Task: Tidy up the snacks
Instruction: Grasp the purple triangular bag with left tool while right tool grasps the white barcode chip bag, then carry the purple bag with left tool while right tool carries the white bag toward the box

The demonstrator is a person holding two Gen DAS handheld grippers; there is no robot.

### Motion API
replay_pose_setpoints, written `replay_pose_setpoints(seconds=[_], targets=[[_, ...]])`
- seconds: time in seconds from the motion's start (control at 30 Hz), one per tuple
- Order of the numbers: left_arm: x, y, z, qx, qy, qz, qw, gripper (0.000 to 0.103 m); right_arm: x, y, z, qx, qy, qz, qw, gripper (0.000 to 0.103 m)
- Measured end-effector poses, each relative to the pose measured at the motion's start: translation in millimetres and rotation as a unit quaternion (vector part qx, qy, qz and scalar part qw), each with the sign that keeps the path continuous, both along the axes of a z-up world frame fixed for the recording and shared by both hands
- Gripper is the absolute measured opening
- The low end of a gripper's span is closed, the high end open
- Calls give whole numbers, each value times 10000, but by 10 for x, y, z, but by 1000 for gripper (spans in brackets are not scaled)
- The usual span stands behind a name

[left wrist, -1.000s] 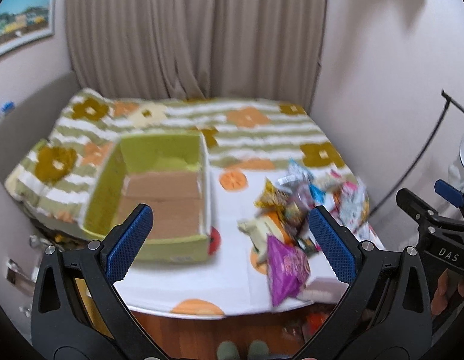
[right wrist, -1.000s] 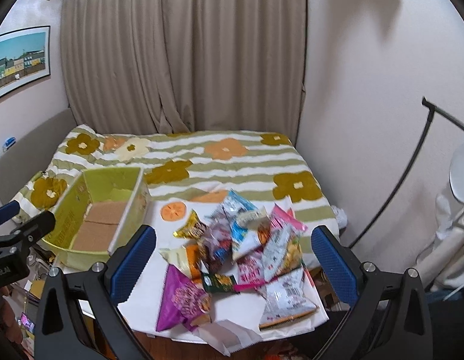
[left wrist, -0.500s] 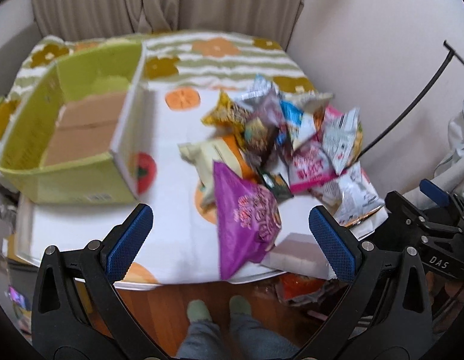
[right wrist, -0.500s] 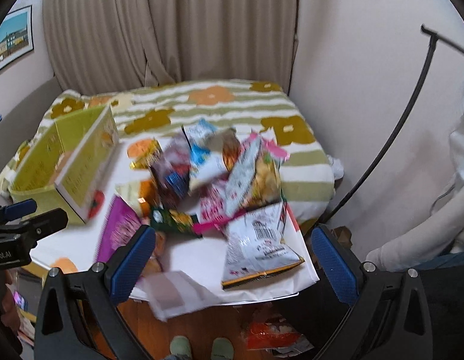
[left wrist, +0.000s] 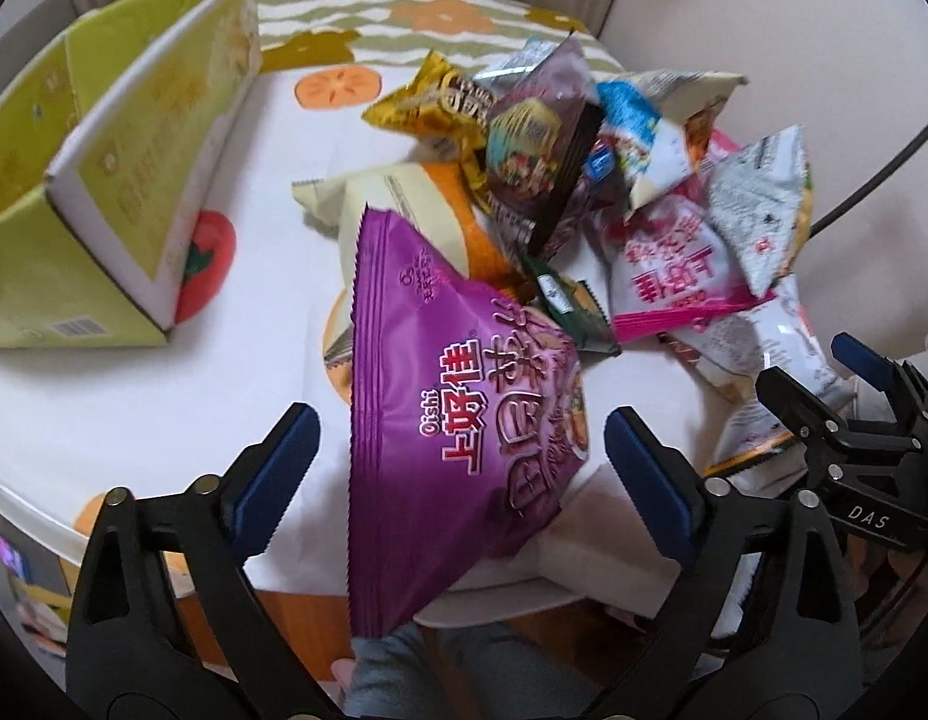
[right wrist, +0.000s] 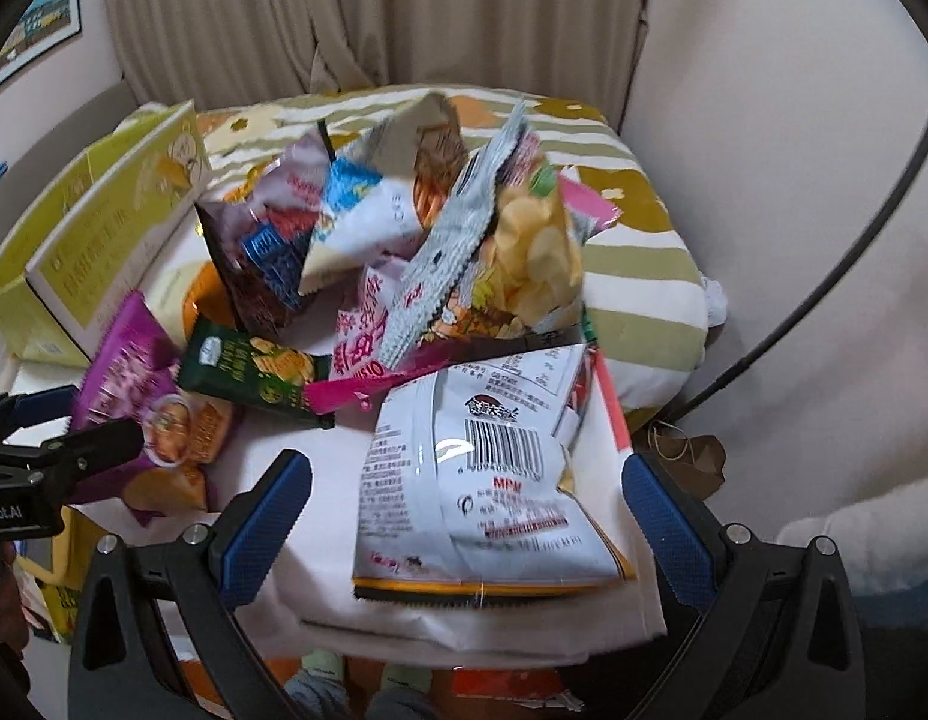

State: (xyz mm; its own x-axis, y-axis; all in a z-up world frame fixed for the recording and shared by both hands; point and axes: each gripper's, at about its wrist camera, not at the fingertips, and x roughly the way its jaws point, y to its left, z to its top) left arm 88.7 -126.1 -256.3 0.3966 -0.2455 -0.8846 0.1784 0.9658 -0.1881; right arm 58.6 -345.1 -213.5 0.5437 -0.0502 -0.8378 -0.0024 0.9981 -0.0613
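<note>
Snacks lie in a loose heap on the white cloth, and nearest of them is the purple bag (left wrist: 458, 438), low in the middle of the left wrist view, its bottom corner hanging past the table edge. The left gripper (left wrist: 458, 468) straddles it with jaws apart; they have just been closing a little, the bag lies between them, and the blue pads (left wrist: 278, 468) do not yet press on it. In the right wrist view the right gripper (right wrist: 464, 528) stands wide open around the white bag (right wrist: 487, 480), barcode up, at lower centre; nothing is clamped.

Both bags look puffed, light and glossy, so I judge them slippery and apt to squirm if pinched on the air-filled belly; the chips inside would crush under a hard squeeze. The flat crimped seam along an edge seems the safest hold, with a gentle close.

Beyond, in mid frame, a small dark green packet (right wrist: 254, 372) and a pink-edged bag (left wrist: 673, 276) lean into the heap, with a gold bag (left wrist: 428, 102) further up. At the upper left of the left wrist view stands the open yellow-green box (left wrist: 158, 180), well apart from the heap, probably where the snacks go.
</note>
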Motion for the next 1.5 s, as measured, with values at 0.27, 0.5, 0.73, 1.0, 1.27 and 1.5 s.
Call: replay_pose_setpoints(seconds=[0.27, 0.5, 0.73, 1.0, 1.27, 1.5], targets=[[92, -13, -148, -194, 238, -61, 9995, 70, 165, -18, -201, -203, 145, 92, 9996, 103], [44, -65, -85, -99, 112, -171, 9997, 52, 194, 51, -318, -466, 249, 190, 9984, 103], [11, -55, -36, -68, 81, -155, 9998, 48, 175, 101, -372, -571, 297, 142, 9978, 103], [-26, -26, 7, -77, 30, -147, 9999, 48, 182, 106, -388, -548, 363, 178, 9977, 79], [-61, -38, 67, -64, -30, -150, 9999, 48, 124, 25, -318, -420, 356, -35, 9985, 66], [-120, -61, 211, -23, -180, -139, 9997, 47, 55, -52, -128, -479, 252, -147, 9984, 65]])
